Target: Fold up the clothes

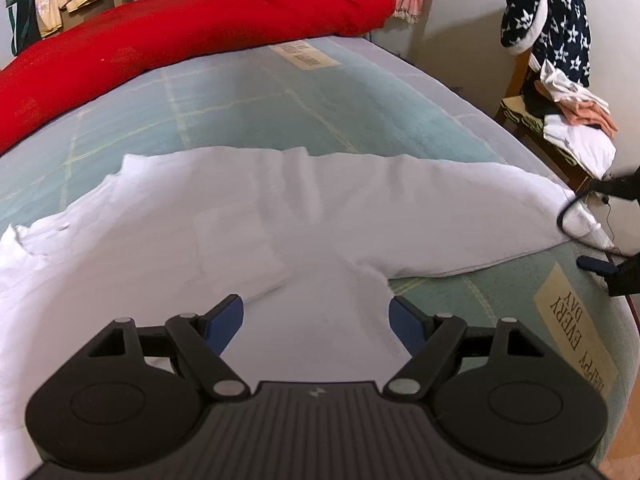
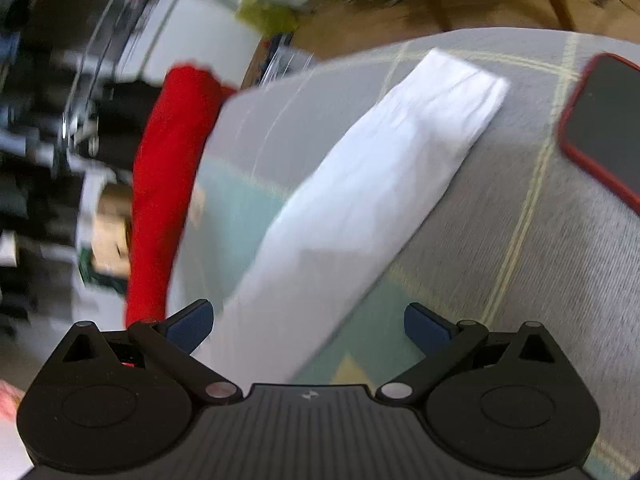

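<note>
Left wrist view: the left gripper (image 1: 316,322), jaws spread wide, hovers over a white garment (image 1: 248,216) spread across the bed (image 1: 240,92). Right wrist view: the right gripper (image 2: 309,326), likewise spread, frames the garment's long sleeve (image 2: 360,200), beside a red-cased phone (image 2: 604,128).

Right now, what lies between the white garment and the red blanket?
In the left wrist view, only bare green checked bedsheet separates the white garment from the red blanket.
</note>
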The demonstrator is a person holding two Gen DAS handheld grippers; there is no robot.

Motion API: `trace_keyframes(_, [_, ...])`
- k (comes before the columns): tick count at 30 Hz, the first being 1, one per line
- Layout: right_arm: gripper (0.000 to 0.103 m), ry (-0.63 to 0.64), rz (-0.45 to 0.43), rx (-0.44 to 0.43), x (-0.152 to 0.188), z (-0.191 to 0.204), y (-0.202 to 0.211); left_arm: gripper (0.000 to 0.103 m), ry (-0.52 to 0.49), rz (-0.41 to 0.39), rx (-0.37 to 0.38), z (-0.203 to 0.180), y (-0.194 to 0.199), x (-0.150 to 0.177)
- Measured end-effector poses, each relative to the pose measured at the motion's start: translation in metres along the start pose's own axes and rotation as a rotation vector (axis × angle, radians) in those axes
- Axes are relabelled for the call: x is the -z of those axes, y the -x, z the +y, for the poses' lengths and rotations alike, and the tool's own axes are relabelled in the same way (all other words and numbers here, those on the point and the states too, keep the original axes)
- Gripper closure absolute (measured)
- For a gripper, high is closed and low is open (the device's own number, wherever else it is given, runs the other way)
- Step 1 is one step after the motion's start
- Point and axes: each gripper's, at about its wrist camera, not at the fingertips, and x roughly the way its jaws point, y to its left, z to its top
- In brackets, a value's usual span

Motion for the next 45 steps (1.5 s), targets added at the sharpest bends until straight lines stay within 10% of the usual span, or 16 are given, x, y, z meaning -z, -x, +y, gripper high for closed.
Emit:
trace_keyframes(7, [0.0,-0.154,-0.081,-0.1,-0.005,-0.027,-0.013,0.023,-0.011,0.015,0.015,-0.017,-0.013,-0.006])
trace_keyframes(22, [0.0,-0.066,-0.208,-0.124,-0.031,-0.026,-0.037,0.023,-0.023,0.014,0.017,-0.022,-0.015,-0.009])
trace_keyframes(45, [0.0,-0.14,-0.23,-0.302,-0.048,-0.016,-0.042,0.023,0.012,0.014,0.003,-0.011,-0.008,-0.004])
